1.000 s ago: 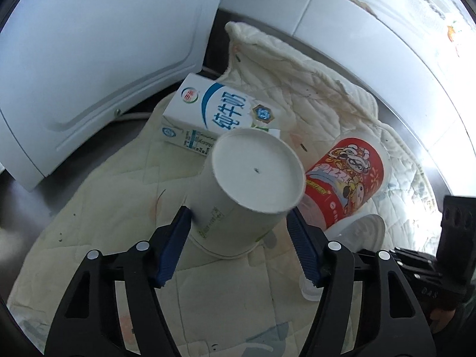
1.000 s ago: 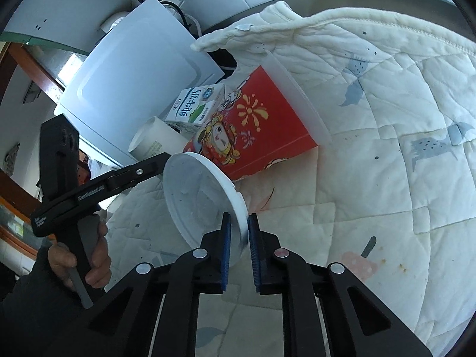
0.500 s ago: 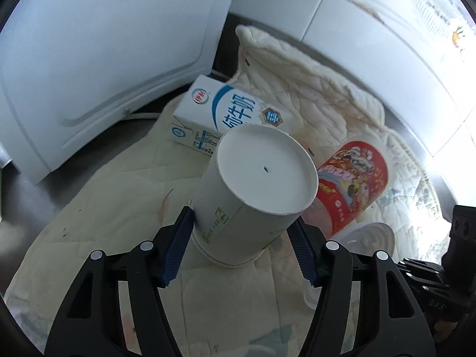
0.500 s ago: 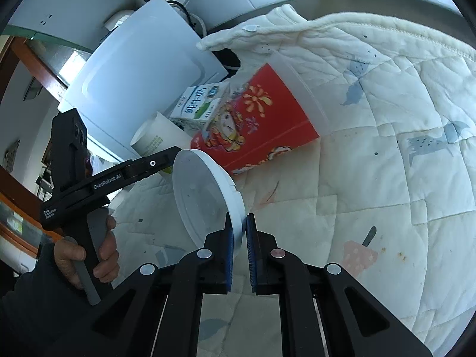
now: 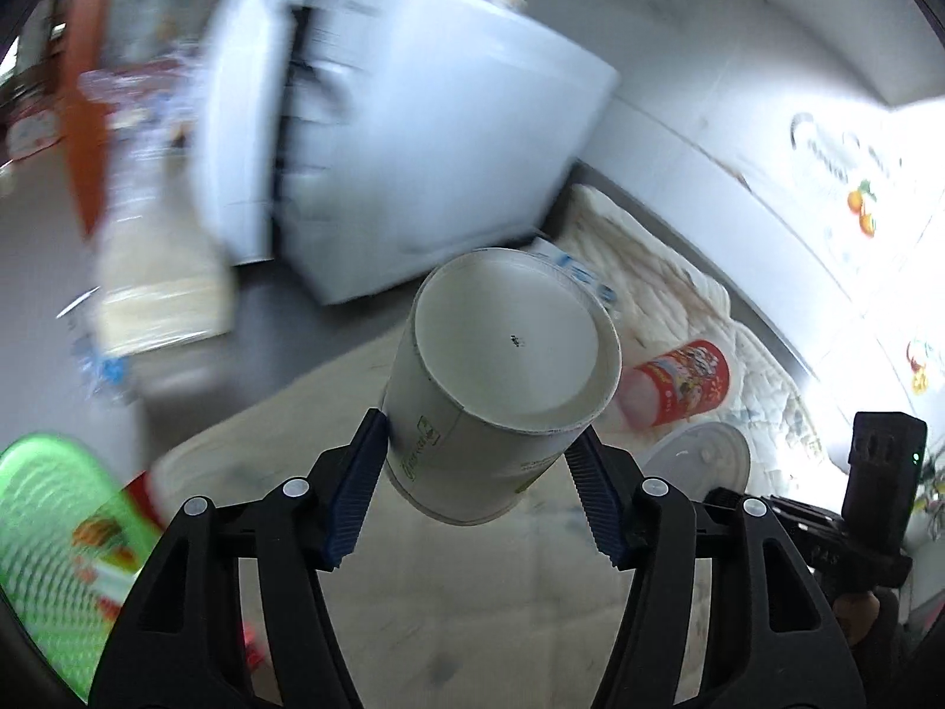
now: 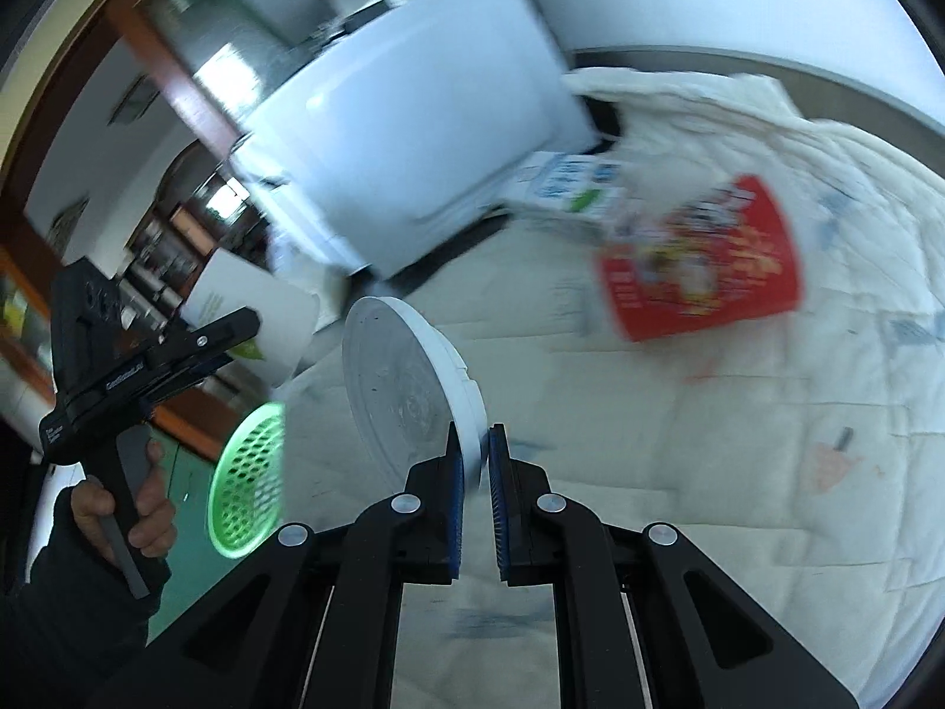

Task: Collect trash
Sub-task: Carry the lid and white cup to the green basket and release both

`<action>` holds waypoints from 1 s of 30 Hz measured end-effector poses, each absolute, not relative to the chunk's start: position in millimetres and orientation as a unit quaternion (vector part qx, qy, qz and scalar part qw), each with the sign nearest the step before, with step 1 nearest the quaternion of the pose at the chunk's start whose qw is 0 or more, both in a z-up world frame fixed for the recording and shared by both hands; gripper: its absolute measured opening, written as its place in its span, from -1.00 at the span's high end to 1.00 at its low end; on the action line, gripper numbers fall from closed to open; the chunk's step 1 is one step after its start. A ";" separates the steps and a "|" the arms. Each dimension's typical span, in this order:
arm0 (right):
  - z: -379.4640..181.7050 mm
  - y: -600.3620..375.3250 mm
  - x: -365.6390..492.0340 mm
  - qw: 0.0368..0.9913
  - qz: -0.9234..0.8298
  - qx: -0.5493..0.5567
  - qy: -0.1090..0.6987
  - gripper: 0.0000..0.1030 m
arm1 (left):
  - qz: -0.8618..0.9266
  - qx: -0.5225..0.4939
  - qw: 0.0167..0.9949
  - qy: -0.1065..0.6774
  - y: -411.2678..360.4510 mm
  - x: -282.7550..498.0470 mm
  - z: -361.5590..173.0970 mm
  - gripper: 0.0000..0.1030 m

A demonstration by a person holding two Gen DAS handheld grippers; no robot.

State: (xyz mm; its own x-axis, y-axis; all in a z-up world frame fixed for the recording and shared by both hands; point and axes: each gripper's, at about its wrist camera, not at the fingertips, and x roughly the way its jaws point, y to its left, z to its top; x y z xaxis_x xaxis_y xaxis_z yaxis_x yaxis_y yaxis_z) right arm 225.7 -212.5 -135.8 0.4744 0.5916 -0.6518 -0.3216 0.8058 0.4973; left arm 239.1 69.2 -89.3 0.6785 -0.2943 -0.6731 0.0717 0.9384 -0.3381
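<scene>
My left gripper is shut on a white paper cup, held up in the air with its base toward the camera; the cup also shows in the right wrist view. My right gripper is shut on the rim of a white plastic lid, which also shows in the left wrist view. A red printed cup and a blue-and-white milk carton lie on the cream quilt. A green mesh basket sits at the lower left, also in the right wrist view.
A white appliance stands behind the quilt. White cabinet fronts run along the back right. The left wrist view is blurred at its left side, with shelves and an orange frame. Grey floor lies between appliance and quilt.
Both grippers have lifted and swung left, away from the quilt, carrying the cup and the lid. The green basket has come into view. The red cup and carton stay on the quilt.
</scene>
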 end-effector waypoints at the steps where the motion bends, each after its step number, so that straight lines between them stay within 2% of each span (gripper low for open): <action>1: -132.0 -201.5 223.3 0.842 0.282 0.148 0.435 0.85 | -0.087 -0.148 0.908 0.382 84.5 224.6 -84.6 -0.17; 8: -116.5 -109.9 216.8 0.819 0.358 0.101 0.436 0.84 | 0.019 -0.161 0.913 0.375 185.3 150.4 -79.2 -0.17; 15: -113.8 -10.4 211.0 0.792 0.417 0.052 0.443 0.84 | 0.105 -0.200 0.880 0.417 267.5 111.4 -128.5 -0.18; 24: -123.7 107.2 205.8 0.771 0.440 -0.007 0.460 0.84 | 0.161 -0.236 0.841 0.460 321.7 86.6 -182.3 -0.23; 27: -132.5 141.4 205.6 0.769 0.439 -0.030 0.463 0.84 | 0.174 -0.246 0.835 0.461 328.8 79.3 -187.6 -0.36; 30: -142.3 167.0 205.2 0.765 0.438 -0.035 0.472 0.84 | 0.179 -0.252 0.833 0.460 334.1 73.8 -190.3 -0.37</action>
